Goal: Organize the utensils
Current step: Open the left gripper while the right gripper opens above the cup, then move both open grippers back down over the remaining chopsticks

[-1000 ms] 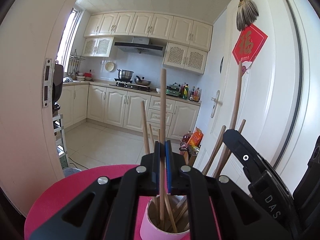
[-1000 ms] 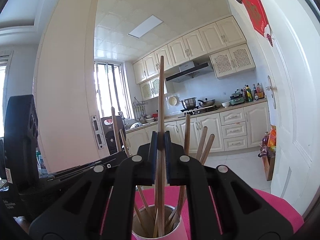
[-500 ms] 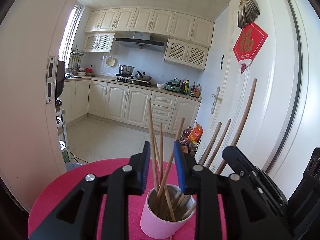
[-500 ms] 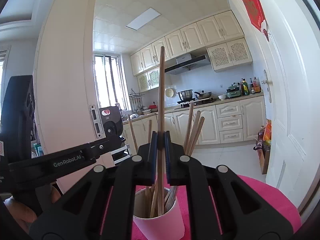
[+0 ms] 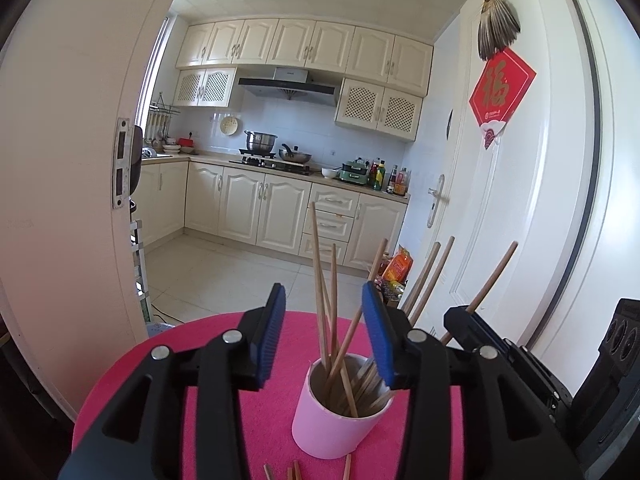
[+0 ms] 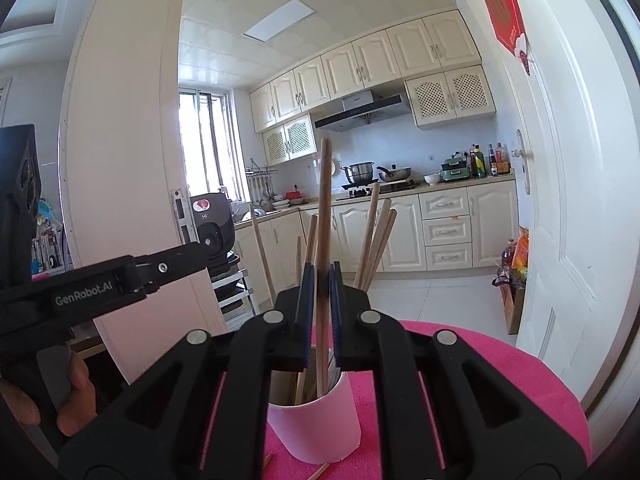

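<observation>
Opening left jaws flank cup (image 5: 334,424); right jaws opening around chopstick (image 6: 323,216).

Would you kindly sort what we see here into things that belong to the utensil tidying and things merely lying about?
Job:
- pink cup
- chopsticks in the cup
- loose chopsticks on the pink mat
- chopstick between the right tool's opening jaws

Lying about:
- pots on the stove
- bottles
- red door decoration

A round pink table (image 5: 248,420) carries a pink cup (image 5: 336,424) and loose chopsticks (image 5: 347,467).
</observation>
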The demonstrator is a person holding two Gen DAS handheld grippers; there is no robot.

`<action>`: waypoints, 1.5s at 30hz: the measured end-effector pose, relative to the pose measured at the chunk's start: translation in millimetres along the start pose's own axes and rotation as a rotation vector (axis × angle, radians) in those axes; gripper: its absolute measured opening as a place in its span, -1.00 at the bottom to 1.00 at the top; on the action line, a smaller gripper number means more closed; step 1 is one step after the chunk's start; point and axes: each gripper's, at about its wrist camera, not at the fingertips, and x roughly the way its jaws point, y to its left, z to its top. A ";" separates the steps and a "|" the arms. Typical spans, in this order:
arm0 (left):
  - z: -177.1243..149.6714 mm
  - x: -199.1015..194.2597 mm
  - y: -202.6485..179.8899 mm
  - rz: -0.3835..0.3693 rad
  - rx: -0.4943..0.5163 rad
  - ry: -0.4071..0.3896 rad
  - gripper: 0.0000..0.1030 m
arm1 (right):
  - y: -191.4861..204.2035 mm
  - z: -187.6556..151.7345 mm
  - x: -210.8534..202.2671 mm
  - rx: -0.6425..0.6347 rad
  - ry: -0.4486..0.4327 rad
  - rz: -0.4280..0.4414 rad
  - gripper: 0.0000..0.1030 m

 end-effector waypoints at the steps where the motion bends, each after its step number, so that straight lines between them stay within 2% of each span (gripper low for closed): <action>1: -0.5 -2.9 0.6 0.002 0.002 0.000 -0.21 | 0.2 0.1 -2.0 0.001 -0.001 -0.004 -0.64; 3: -1.8 -8.1 1.8 0.003 0.003 0.004 -0.20 | 0.9 1.1 -7.4 0.002 -0.004 -0.011 -0.53; 12: -10.1 -37.9 8.3 0.012 -0.005 0.029 -0.19 | 7.6 3.3 -35.5 -0.011 0.008 -0.036 -0.53; 17: -21.8 -51.2 18.2 0.007 -0.036 0.096 -0.19 | 9.0 -1.9 -49.9 -0.004 0.045 -0.051 -0.53; 21: -37.8 -54.1 25.0 0.011 -0.051 0.194 -0.19 | 13.7 -12.0 -57.4 -0.004 0.109 -0.055 -0.53; 25: -62.6 -46.0 34.5 -0.013 -0.091 0.361 -0.19 | 15.9 -26.1 -58.8 0.013 0.212 -0.064 -0.53; 29: -89.2 -35.7 39.2 0.005 -0.105 0.498 -0.19 | 17.3 -43.1 -56.3 0.037 0.325 -0.067 -0.53; 32: -104.4 -26.2 35.6 0.000 -0.100 0.587 -0.19 | 18.4 -57.7 -53.5 0.053 0.409 -0.071 -0.44; 33: -109.0 -22.7 34.3 -0.007 -0.102 0.619 -0.19 | 18.7 -61.6 -52.7 0.059 0.431 -0.074 -0.35; 34: -113.1 -20.5 33.2 -0.013 -0.103 0.643 -0.20 | 18.5 -65.3 -52.7 0.068 0.451 -0.074 -0.16; 35: -116.3 -17.5 31.3 -0.016 -0.099 0.664 -0.20 | 18.1 -67.6 -52.8 0.077 0.461 -0.068 -0.10; 39: -122.9 -1.0 19.9 0.001 -0.066 0.727 -0.21 | 15.7 -74.3 -49.2 0.092 0.512 -0.060 -0.09; 42: -128.7 12.2 16.1 0.004 -0.059 0.777 -0.43 | 10.5 -77.2 -44.6 0.111 0.543 -0.059 -0.09; 45: -131.6 21.8 12.7 0.015 -0.055 0.803 -0.56 | 7.1 -82.1 -41.1 0.113 0.566 -0.063 -0.09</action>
